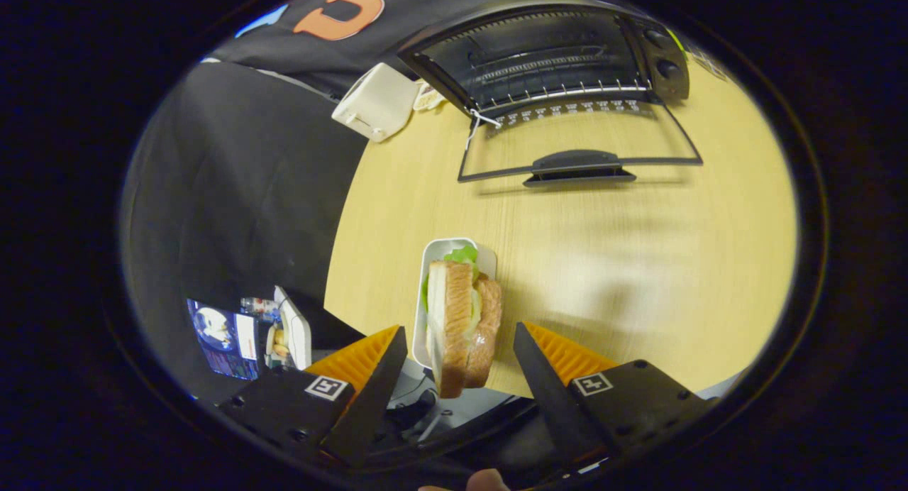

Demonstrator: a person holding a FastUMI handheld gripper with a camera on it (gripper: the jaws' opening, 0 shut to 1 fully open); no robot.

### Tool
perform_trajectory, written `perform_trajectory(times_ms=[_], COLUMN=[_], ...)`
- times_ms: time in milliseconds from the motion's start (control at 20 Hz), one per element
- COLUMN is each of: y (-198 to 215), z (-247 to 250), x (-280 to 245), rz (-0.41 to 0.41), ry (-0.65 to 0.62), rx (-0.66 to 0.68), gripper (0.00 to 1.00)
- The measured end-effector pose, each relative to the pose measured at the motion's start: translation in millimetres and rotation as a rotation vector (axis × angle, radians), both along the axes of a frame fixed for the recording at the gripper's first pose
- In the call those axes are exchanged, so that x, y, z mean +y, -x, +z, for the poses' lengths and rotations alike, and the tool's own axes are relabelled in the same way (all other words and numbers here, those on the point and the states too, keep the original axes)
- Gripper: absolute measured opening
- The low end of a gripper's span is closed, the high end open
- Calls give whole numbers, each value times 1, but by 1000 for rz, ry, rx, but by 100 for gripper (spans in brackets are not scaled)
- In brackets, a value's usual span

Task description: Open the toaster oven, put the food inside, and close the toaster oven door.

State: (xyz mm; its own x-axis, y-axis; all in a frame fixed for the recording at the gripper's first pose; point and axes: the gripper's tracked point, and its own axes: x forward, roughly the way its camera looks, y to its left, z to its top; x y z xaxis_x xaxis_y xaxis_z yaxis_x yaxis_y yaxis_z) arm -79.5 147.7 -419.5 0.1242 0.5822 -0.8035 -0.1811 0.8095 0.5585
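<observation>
The sandwich (461, 328), toasted bread with lettuce, stands on edge in a small white tray (433, 257) at the near edge of the wooden table (624, 264). My gripper (460, 333) is open, one finger on each side of the sandwich with a small gap at both. Beyond them, at the far side of the table, is the black toaster oven (660, 58). Its glass door (582, 138) lies folded down flat with the handle (578, 166) toward me. The wire rack (560, 94) inside is bare.
A white box (376, 102) sits left of the oven by the table's far corner. The table edge curves down on the left, with dark cloth past it. Below the edge, left of my fingers, are a screen (227, 338) and a white object (294, 328).
</observation>
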Motion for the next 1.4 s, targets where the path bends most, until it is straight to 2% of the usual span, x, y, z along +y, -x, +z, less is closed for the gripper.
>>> perform_trajectory(times_ms=[150,200,250,400,500,650,1000,1200,1400], y=[-2,-3,-4,-4,-5,-6,-23,-64,-115], z=[-6,-6,-7,-3,1,14,72,106,118], x=[5,7,7,12,11,11,5,-6,-24], rz=[-9,-15,-21,-26,-4,-13,-83,-203,-345], ry=[-39,-53,-58,-86,-78,-98,-222,-312,-349], rx=[47,66,79,109,96,92,61,-29,-122], gripper=[93,84,79,47,41,37,37,37,37])
